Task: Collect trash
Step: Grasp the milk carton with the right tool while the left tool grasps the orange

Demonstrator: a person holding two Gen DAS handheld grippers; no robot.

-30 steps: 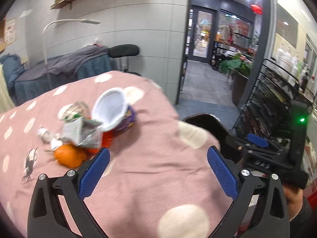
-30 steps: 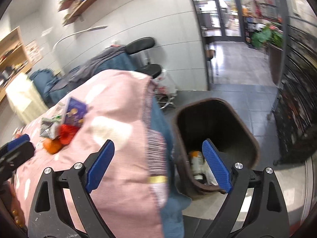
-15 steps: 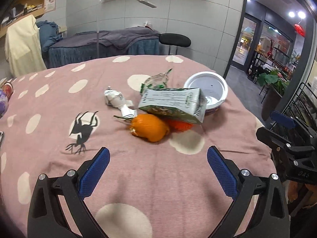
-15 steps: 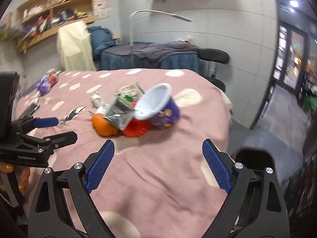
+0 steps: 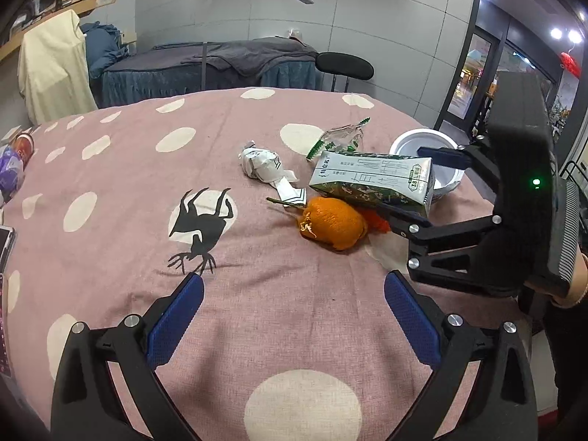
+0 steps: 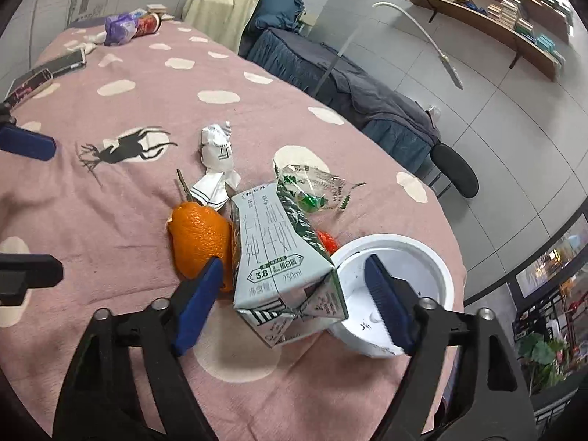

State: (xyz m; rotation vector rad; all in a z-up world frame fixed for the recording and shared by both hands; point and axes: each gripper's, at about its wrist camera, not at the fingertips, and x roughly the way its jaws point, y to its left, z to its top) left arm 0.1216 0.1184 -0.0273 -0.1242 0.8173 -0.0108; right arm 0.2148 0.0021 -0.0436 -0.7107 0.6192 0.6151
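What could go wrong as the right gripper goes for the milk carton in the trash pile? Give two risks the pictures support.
1. The right gripper is closing around the milk carton, but its pads do not yet press it; one fingertip sits against the orange peel, so it may pinch that too.
2. The other finger hangs over the white cup, which lies near the table edge and might get knocked off.

left wrist: looks down over pink tablecloth [image 5: 110, 257] from near edge, trash pile right of centre, set back | right wrist: close over milk carton [image 6: 279, 257], tilted frame | shared: carton [image 5: 371, 180], orange peel [image 5: 330, 226], deer print [image 6: 121, 149]
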